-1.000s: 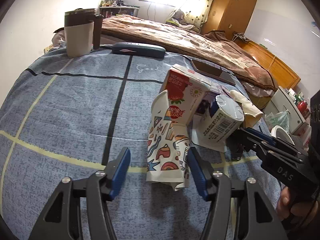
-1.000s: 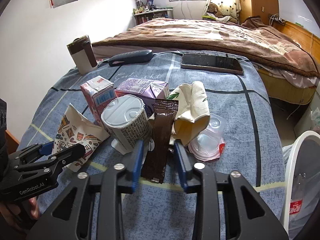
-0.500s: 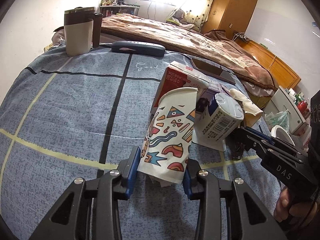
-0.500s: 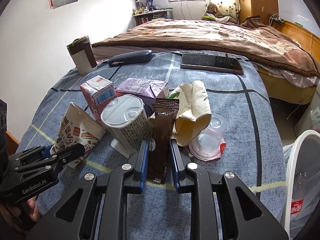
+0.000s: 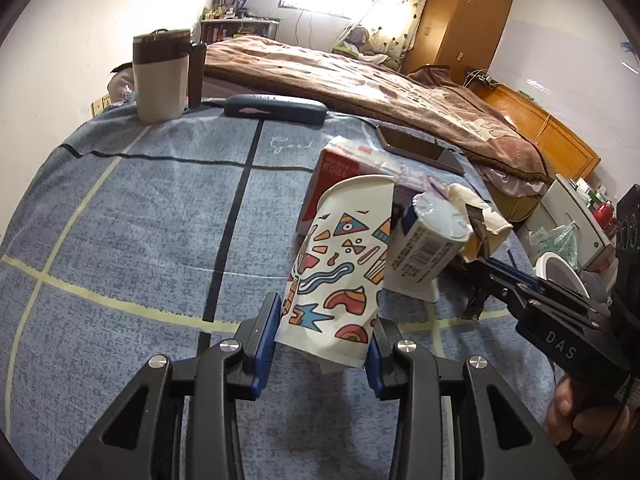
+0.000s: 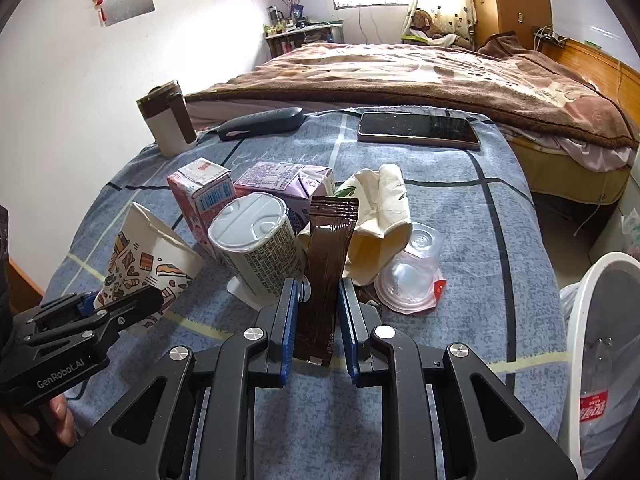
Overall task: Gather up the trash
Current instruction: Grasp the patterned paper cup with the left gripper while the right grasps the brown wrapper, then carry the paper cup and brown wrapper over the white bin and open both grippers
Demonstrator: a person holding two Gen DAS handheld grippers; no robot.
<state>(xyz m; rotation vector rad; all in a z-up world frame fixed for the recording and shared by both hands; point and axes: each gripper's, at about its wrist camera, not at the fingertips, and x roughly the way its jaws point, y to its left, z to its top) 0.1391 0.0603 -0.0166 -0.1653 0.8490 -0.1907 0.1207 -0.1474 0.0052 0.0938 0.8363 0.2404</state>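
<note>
I have the left gripper [image 5: 324, 340] clamped on the patterned paper cup [image 5: 340, 264], its blue pads pressing the flattened lower part from both sides after just closing in on it; the cup tilts up and away from me. My right gripper [image 6: 318, 320] has also just been closing and now pinches the brown sachet [image 6: 326, 272] between its pads, the sachet standing nearly upright. Both pieces sit at the near edge of the trash pile on the blue checked bedcover [image 5: 140, 216]. Just beyond them lie the white yogurt cup [image 6: 256, 248], a pink carton [image 6: 200, 196], a purple carton [image 6: 284, 184], a crumpled cream paper cup [image 6: 380, 220] and a clear plastic lid [image 6: 412, 276]. The white bin [image 6: 600, 344] stands to the near right, beside the bed.
</note>
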